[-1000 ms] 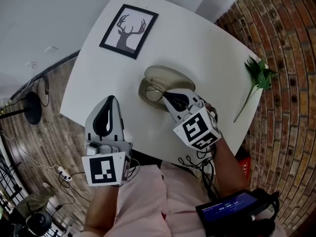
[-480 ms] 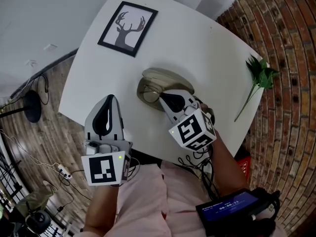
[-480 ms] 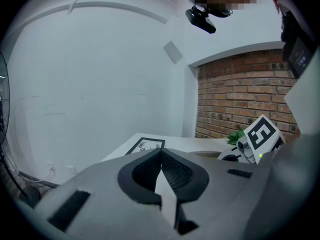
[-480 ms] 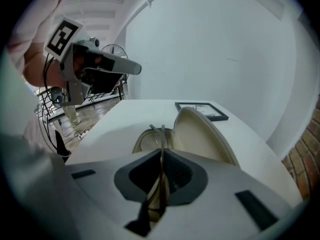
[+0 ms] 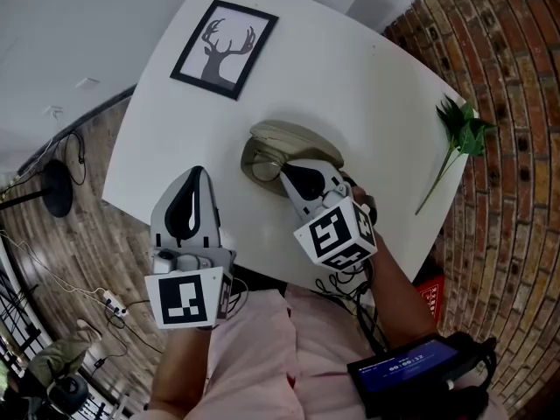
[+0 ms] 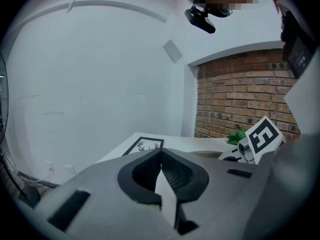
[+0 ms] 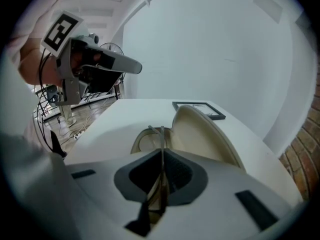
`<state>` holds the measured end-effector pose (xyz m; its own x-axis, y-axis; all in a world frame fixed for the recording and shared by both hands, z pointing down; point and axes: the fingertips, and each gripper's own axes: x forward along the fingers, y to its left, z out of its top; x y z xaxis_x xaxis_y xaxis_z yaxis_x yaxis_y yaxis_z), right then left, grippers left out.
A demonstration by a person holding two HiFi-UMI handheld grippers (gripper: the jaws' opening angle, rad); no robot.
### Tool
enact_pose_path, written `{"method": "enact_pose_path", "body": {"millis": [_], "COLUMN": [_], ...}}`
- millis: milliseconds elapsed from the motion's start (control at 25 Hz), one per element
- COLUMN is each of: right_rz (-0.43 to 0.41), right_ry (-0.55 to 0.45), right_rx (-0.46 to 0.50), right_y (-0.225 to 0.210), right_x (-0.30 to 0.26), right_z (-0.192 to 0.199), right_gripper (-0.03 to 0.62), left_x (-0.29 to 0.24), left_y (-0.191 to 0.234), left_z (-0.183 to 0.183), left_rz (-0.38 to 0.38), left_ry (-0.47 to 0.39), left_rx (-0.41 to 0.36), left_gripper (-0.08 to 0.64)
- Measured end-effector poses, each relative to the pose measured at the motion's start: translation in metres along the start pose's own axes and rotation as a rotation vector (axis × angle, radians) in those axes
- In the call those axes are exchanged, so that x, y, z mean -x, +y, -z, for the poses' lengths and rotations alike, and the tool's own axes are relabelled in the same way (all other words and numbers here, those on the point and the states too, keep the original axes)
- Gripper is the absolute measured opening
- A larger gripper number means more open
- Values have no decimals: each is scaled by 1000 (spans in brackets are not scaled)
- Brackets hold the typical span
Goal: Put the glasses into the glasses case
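An open beige glasses case (image 5: 293, 136) lies in the middle of the white table (image 5: 367, 86). The glasses (image 5: 265, 166) rest in its lower half, lens end at the left. My right gripper (image 5: 284, 173) is at the case's near side, shut on a thin temple arm of the glasses (image 7: 150, 134), which runs out from the pads into the case (image 7: 205, 134). My left gripper (image 5: 196, 177) hovers at the table's near left edge, apart from the case. It is shut (image 6: 160, 154) with nothing in it.
A framed deer picture (image 5: 223, 49) lies at the table's far left. A green leafy sprig (image 5: 459, 138) lies by the right edge, beside a brick wall. A person's lap and a screened device (image 5: 407, 370) are below the table's near edge.
The right gripper has edged slightly left and nearer while keeping its hold on the glasses. The left gripper has not moved.
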<state>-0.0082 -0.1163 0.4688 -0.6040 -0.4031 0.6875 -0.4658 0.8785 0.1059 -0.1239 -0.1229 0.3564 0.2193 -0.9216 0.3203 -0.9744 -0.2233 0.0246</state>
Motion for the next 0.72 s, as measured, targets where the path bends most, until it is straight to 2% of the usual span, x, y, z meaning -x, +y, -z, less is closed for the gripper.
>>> {"method": "enact_pose_path", "body": {"millis": [480,720], "right_rz": [47,44], "right_ry": [3,-3], "right_rx": [0,15], "right_y": [-6,-3], "right_x": [-3,-10], "right_z": [2,-3], "right_gripper": [20,20], "left_x": [0,-2], "left_y": [2,3], "left_z": [0,1], "left_rz": [2,9], "left_ry": [14,12], "left_rx": [7,7], "left_gripper": [6,6]}}
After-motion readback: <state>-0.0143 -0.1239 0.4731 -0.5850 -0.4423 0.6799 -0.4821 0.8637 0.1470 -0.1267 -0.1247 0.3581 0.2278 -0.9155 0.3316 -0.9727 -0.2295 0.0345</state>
